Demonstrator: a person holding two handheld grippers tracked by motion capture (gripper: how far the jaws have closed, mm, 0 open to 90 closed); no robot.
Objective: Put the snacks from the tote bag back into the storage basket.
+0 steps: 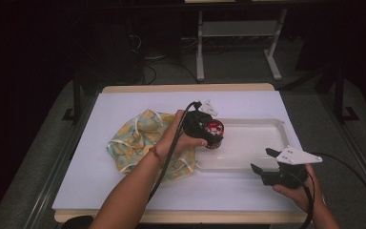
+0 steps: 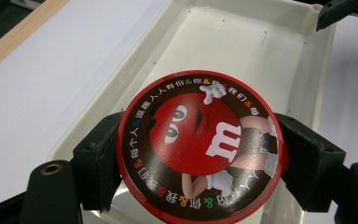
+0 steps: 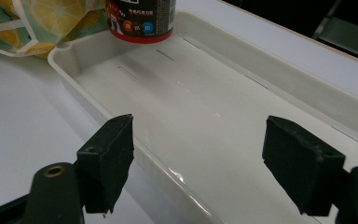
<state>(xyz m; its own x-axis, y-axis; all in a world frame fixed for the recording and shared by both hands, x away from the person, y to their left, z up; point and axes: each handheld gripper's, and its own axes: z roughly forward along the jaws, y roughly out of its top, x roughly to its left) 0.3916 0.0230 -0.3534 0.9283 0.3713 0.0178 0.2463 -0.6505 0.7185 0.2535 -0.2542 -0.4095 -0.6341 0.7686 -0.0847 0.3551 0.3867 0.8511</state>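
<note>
High view: candy tub (image 1: 214,133) upright.

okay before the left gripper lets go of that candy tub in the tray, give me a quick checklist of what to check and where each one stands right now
1. Left gripper grips the candy tub squarely, a jaw on each side: ok.
2. Tub is over the white tray, at its left end: ok.
3. Tub base touches the tray floor: cannot tell; in the right gripper view its bottom edge looks at or just above the floor.
4. Tray floor beside the tub is bare: ok.
5. Right gripper is open and apart from the tub, at the tray's near right edge: ok.
6. Lemon-print cloth bag lies outside the tray, at its left end: ok.
</note>
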